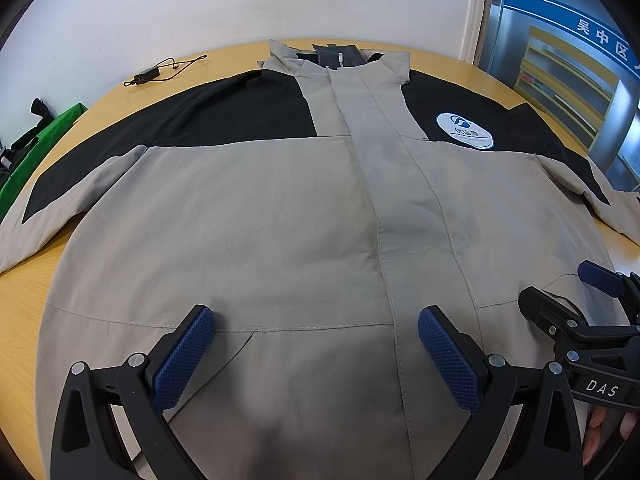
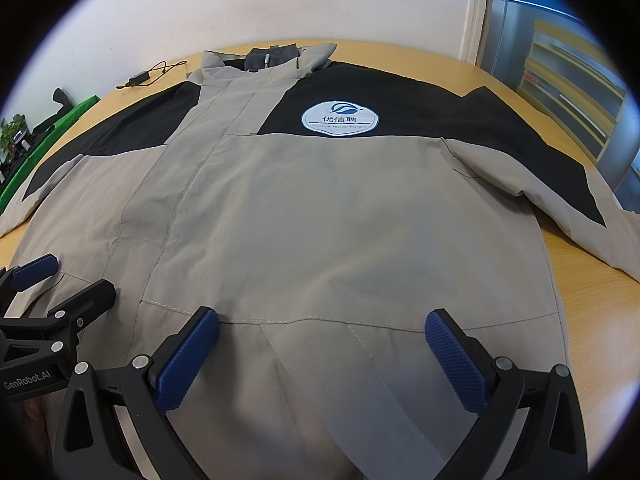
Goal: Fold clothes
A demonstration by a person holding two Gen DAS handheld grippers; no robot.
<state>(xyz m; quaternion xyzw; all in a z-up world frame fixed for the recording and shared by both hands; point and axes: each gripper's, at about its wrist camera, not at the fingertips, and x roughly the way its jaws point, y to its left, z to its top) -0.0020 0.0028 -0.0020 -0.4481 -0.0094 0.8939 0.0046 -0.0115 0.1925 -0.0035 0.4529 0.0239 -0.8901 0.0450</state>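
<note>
A grey and black jacket (image 1: 260, 216) lies flat and front up on the wooden table (image 1: 24, 320), collar at the far side, sleeves spread to both sides. It also fills the right wrist view (image 2: 320, 220). A round white logo patch (image 2: 339, 118) sits on its chest. My left gripper (image 1: 316, 340) is open above the jacket's lower hem, left of the front placket. My right gripper (image 2: 322, 344) is open above the hem on the right half. Each gripper shows at the edge of the other's view: the right gripper (image 1: 568, 292) and the left gripper (image 2: 72, 276).
A black cable with a small adapter (image 1: 156, 72) lies at the table's far left. A green bag (image 1: 44, 140) stands beyond the left edge. A white wall is behind, and a glass door (image 1: 568, 64) at the right.
</note>
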